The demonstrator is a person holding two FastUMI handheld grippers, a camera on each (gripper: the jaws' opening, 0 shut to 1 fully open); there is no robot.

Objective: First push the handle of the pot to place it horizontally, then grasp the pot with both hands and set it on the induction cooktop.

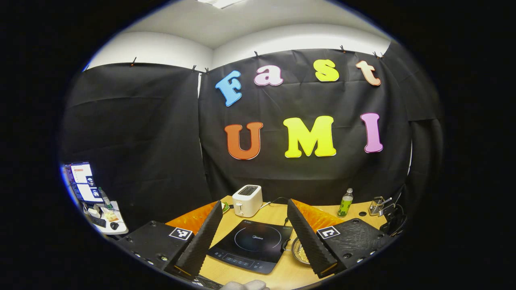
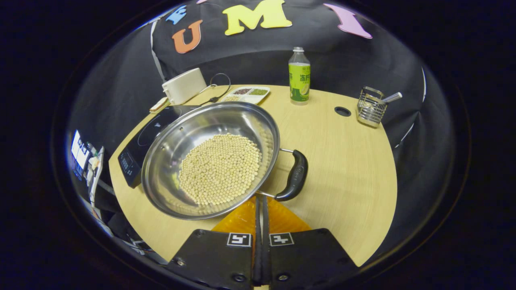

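Firstly, left gripper view: left gripper (image 1: pixel 254 231) held above the table (image 1: pixel 290 274), fingers spread wide, nothing between them. Induction cooktop (image 1: pixel 252 245) lying flat and bare between the fingers, near the table's front edge. Sliver of the pot (image 1: pixel 299 251) visible just beside the cooktop, partly behind one finger. Toaster (image 1: pixel 247 200) behind the cooktop, green bottle (image 1: pixel 345 202) and wire rack (image 1: pixel 377 205) toward the far edge, well apart from the work area.

Next, right gripper view: right gripper (image 2: pixel 260 203) with fingers pressed together, pinching nothing, tips just beside the near end of the black handle (image 2: pixel 295 175). Pot standing on the table, one side overlapping the cooktop's edge from this angle; contact not determinable. Beans (image 2: pixel 219 168) heaped loosely in the bottom.

Handling, as judged: polished steel bowl, rigid, likely slippery under the pads; load of beans adds weight and will shift or spill if tilted. Handle reads as the only grippable feature on this side. Opposite handle hidden; recommended holds are the two handles, pot kept level.
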